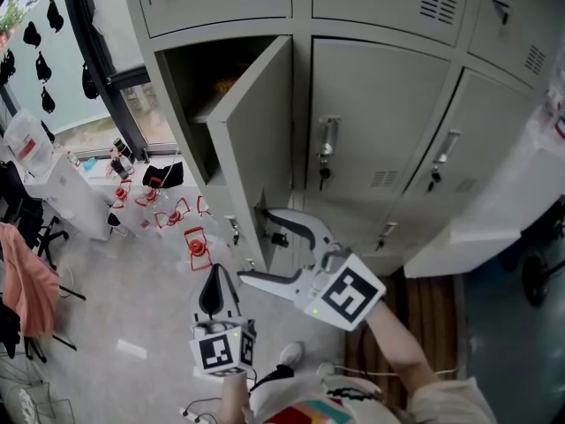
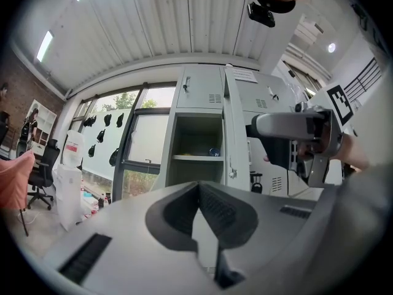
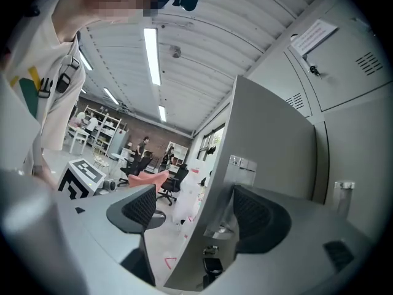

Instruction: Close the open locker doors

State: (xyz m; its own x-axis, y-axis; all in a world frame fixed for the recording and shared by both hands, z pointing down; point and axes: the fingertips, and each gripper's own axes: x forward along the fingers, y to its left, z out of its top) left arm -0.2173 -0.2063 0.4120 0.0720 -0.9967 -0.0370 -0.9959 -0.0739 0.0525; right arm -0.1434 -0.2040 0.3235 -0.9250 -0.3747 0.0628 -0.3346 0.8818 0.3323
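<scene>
Locker door edge between wide-spread jaws of right tool; left tool clenched, empty.

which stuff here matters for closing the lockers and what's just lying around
Job in hand:
open locker door
right gripper, open, astride the door's edge
left gripper, shut, empty

Lying about:
pink cloth
red wire stands on the floor
closed locker doors

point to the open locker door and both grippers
open locker door (image 1: pixel 256 122), head view, middle of its panel
right gripper (image 1: pixel 254 246), head view, between its open jaws
left gripper (image 1: pixel 214 276), head view, at its shut jaws
</scene>
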